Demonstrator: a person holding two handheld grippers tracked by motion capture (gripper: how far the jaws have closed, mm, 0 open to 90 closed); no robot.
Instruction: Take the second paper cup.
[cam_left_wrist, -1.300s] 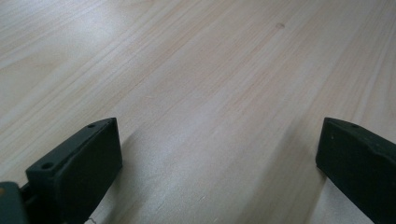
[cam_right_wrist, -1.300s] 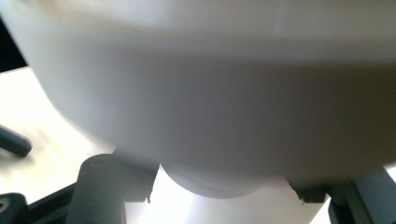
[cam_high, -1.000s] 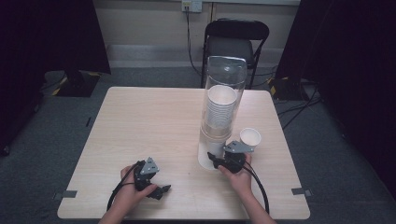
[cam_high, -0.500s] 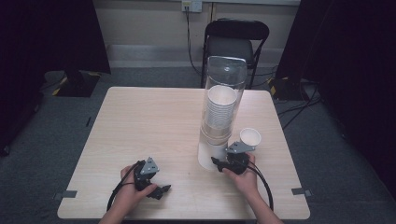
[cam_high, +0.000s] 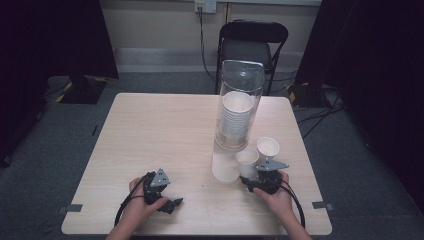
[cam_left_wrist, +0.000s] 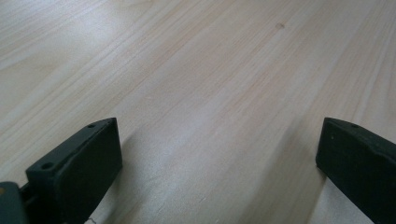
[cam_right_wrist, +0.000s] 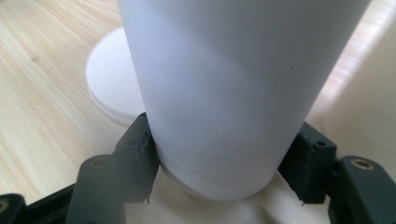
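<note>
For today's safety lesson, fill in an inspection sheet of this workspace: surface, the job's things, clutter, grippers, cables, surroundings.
Surface: pale wooden table, bare over most of its top.
Job's things: clear cup dispenser with a stack of paper cups inside; a loose cup standing beside it; a held cup in front of it.
Clutter: nothing seen.
Grippers: right gripper shut on the held cup near its base; left gripper open, nothing between its jaws, low over the table.
Cables: one trails from each gripper toward the person; a wall cable hangs from the socket.
Surroundings: black chair behind the table, grey floor, dark curtains.
</note>
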